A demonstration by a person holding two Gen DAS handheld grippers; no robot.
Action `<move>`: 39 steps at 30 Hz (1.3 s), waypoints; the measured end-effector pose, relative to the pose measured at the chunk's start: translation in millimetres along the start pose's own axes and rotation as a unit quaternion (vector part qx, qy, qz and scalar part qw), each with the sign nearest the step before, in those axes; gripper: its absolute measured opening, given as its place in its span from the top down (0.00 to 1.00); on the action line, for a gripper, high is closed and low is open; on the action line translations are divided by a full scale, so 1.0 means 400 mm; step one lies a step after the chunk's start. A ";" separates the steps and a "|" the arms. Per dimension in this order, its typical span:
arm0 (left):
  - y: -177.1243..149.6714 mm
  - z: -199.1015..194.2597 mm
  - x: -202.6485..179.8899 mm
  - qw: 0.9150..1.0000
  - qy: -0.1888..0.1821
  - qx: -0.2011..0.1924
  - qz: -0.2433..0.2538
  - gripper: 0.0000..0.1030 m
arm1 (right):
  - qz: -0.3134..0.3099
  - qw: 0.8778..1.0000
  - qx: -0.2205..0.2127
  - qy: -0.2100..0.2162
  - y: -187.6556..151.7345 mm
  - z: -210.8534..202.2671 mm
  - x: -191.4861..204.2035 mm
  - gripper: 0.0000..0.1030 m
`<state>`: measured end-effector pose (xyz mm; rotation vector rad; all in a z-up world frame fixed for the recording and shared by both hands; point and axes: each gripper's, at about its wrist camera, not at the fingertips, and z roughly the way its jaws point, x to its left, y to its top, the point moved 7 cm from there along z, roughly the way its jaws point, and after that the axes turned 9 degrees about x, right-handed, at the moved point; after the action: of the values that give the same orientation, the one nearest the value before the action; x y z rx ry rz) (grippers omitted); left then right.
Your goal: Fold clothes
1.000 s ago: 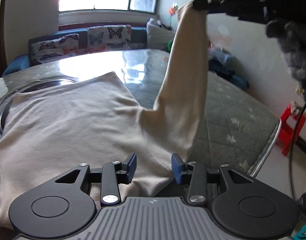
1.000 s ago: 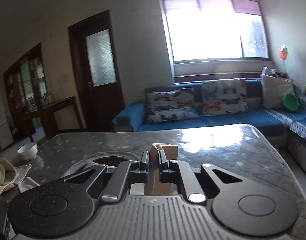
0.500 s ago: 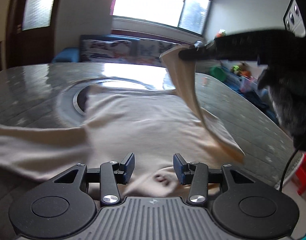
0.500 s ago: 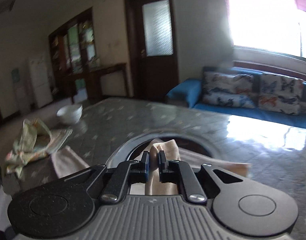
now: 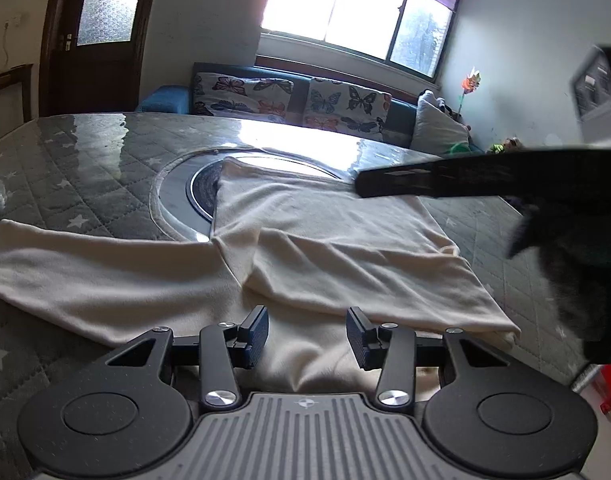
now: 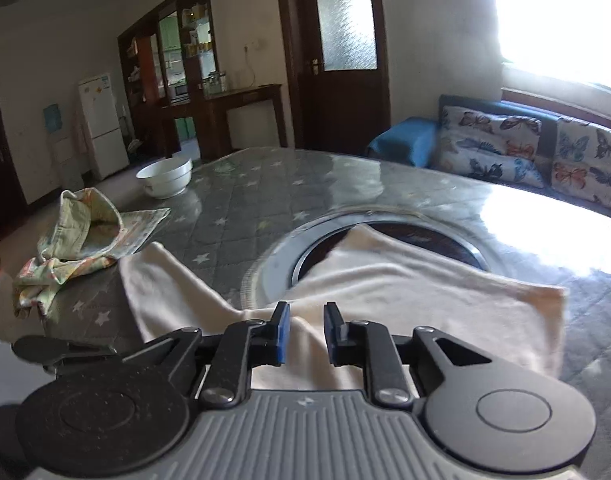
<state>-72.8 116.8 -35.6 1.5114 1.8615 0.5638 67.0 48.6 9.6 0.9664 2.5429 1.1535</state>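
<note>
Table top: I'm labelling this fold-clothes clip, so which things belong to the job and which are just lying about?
Job:
cream long-sleeved top
left tongs
right tongs

Lying about:
white bowl
crumpled patterned garment

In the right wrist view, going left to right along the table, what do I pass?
Patterned cloth → white bowl → cream shirt, its right edge near the table's right side, with the butterfly cushions behind.
</note>
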 end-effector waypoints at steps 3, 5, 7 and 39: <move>0.024 0.012 0.003 1.000 0.003 -0.008 -0.003 0.55 | -0.001 1.000 0.009 -0.027 -0.025 -0.035 -0.052 0.75; 0.040 0.023 0.005 1.000 0.008 -0.014 -0.002 0.55 | -0.002 0.999 0.022 -0.050 -0.050 -0.059 -0.095 0.74; 0.054 0.037 0.016 1.000 0.021 -0.017 -0.008 0.55 | -0.002 0.997 0.038 -0.066 -0.081 -0.078 -0.132 0.70; 0.071 0.045 0.060 0.997 0.061 -0.003 -0.044 0.96 | -0.033 0.995 0.070 -0.063 -0.193 -0.065 -0.186 0.65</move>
<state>-43.0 145.4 -33.9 1.4112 2.0064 0.6332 76.1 -51.8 -35.9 0.9463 2.5603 0.8769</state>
